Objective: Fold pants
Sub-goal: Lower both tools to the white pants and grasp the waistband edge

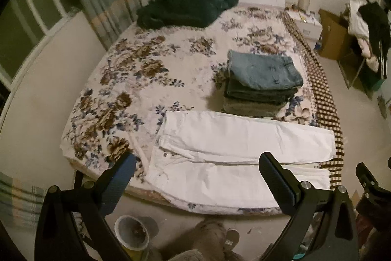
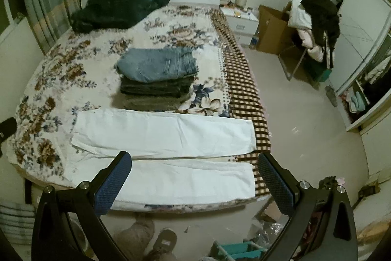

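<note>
Tongs of the left gripper (image 1: pixel 196 169) stand wide and hold nothing, above the near edge of the bed (image 1: pixel 127 70); the white pants (image 1: pixel 244 153) lie flat just ahead, long axis crosswise, waist toward the left, cuffs toward the right. A stack of folded pants (image 1: pixel 262 83) sits beyond them.

From the right wrist view, the right gripper (image 2: pixel 194 166) is likewise wide and empty, over the near leg and nearer the cuffs (image 2: pixel 250 138). I judge the waist is the left's to take.
</note>
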### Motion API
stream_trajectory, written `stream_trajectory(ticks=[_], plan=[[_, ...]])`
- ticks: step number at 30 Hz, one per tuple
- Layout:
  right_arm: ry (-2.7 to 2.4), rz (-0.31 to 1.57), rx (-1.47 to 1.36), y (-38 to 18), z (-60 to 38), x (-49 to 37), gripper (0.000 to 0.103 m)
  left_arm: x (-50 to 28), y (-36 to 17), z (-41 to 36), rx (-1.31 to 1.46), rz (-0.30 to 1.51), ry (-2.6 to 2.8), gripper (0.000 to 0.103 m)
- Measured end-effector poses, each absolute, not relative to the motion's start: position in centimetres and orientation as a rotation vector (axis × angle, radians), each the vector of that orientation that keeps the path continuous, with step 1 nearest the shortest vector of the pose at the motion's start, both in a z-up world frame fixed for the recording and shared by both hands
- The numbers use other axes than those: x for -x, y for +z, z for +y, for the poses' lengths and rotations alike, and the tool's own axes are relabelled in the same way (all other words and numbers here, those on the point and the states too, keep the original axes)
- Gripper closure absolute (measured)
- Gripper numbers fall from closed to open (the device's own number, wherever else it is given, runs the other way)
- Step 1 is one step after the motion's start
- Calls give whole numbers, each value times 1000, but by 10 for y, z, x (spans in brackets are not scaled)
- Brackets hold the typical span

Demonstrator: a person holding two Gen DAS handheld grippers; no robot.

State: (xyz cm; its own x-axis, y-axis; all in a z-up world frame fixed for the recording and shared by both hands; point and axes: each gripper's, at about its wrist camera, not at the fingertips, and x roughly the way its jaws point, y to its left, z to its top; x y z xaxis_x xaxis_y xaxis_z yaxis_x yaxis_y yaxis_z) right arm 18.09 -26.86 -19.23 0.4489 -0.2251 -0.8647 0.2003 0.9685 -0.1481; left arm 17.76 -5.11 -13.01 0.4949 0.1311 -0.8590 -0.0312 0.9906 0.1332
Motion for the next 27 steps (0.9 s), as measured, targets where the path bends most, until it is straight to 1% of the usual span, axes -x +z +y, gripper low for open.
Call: stream_trajectory(ticks=[7, 11, 16, 22, 25, 27], plan=[[-282, 1206, 55, -328, -289, -303, 0, -272, -220, -64, -238, 1099, 69, 0], [-286, 1287, 121, -420, -287, -373, 0, -326, -289, -63, -289, 1142, 73, 0], [-291, 1356, 210, -541, -280, -449, 0, -385, -390, -56, -307, 1225, 66, 0], [-237, 1432, 328, -653, -274, -502, 0, -434, -492, -51, -354, 1288, 66, 0], [-174, 1496, 410, -697, -267, -512, 2, -448, -531, -54, -403, 1315, 34, 0], [-139, 1506, 444, -714, -262, -517, 2, -454, -555, -59, -452, 1330, -6, 0]])
